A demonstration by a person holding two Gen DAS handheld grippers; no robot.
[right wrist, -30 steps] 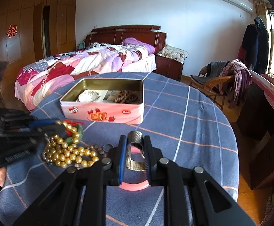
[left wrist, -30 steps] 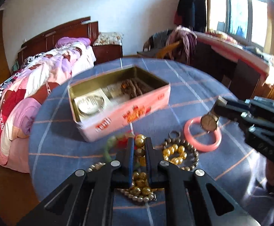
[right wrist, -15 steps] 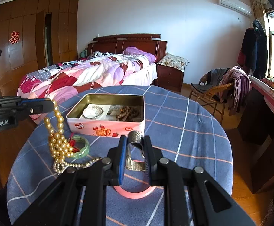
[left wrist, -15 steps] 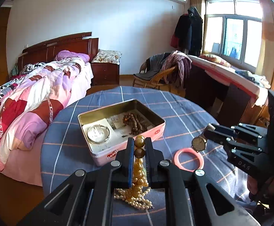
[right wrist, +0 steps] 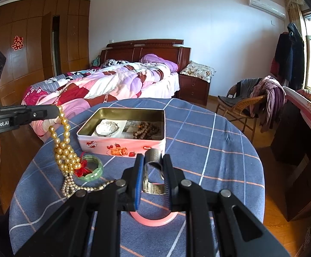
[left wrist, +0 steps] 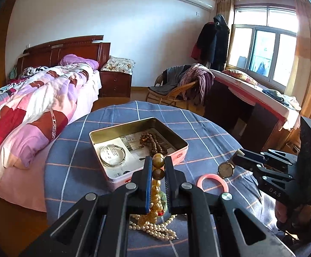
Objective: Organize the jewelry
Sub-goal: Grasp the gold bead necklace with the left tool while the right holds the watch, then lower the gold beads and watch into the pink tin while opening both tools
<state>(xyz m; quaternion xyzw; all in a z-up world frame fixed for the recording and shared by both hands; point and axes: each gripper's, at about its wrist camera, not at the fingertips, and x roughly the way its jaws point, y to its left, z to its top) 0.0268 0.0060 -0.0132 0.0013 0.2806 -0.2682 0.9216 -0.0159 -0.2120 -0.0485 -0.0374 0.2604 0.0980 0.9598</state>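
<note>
My left gripper (left wrist: 158, 164) is shut on a gold bead necklace (left wrist: 157, 167) and holds it up; the strand hangs down to the tablecloth (right wrist: 65, 150). My right gripper (right wrist: 153, 160) is shut on a metal-band wristwatch (right wrist: 153, 171), whose dial shows in the left wrist view (left wrist: 226, 168). An open pink tin (right wrist: 121, 128) holds a silver bangle (left wrist: 112, 154) and a brown bead string (left wrist: 153, 141). A pink bangle (left wrist: 212, 184), a green bangle (right wrist: 92, 169) and a small-pearl strand (left wrist: 155, 229) lie on the blue checked tablecloth.
The round table (right wrist: 209, 141) stands beside a bed (right wrist: 104, 85). A wicker chair with clothes (right wrist: 251, 98) and a desk (left wrist: 251, 98) are to the right. The left gripper's body shows in the right wrist view (right wrist: 16, 117).
Both grippers have risen above the table. The left has lifted the gold necklace so it hangs; the right holds the watch above the pink bangle.
</note>
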